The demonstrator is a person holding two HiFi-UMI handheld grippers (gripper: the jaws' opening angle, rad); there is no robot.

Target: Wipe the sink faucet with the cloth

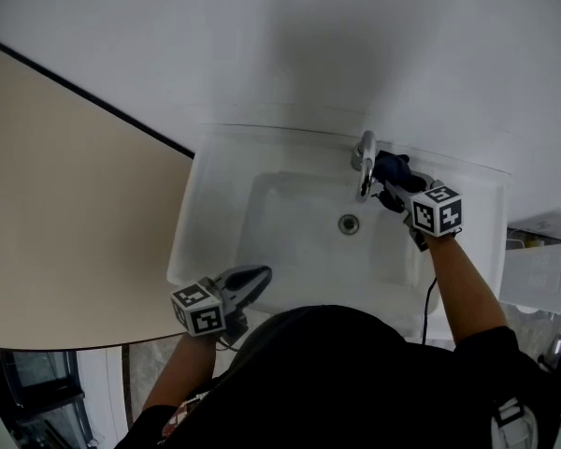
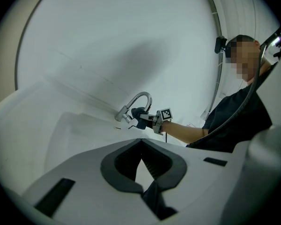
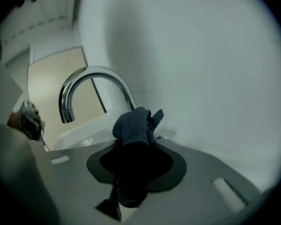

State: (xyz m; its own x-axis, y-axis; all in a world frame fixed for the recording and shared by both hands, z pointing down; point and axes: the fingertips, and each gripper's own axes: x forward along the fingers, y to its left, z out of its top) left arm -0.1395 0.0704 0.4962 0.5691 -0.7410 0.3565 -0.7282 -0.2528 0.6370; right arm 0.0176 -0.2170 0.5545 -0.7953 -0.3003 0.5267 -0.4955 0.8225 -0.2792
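White wall fills the upper part of the head view, with a beige counter (image 1: 65,204) across the left and the white sink (image 1: 206,241) set in the centre of the frame. At the lower left of the sink, over its near rim, I have the left gripper (image 1: 260,276). Its jaws are pressed together with nothing between them, and it sits well apart from the work.

Moving right, the drain (image 1: 349,224) lies mid-basin. Just above it the chrome faucet (image 1: 364,165) stands on the rear rim. Its curved neck runs from the back of the sink down-frame toward the drain, so its long axis is roughly top to bottom in this view.

Right beside that neck is the dark blue cloth (image 1: 393,169). It is bunched into a wad and clamped in the right gripper (image 1: 393,193), whose jaws stand partly apart around the thick fabric.

In the right gripper view the free end of the cloth pokes out past the jaws at centre frame. The faucet's arch rises to its upper left, and the cloth overlaps the arch's right leg low down. I cannot tell whether fabric is actually pressing on metal there.

My read is that the right hand is much the nearer one and the only one placed to wipe. The unwiped arch lies up and to the left of the cloth, so the next stroke should follow the curve that way, toward the spout.
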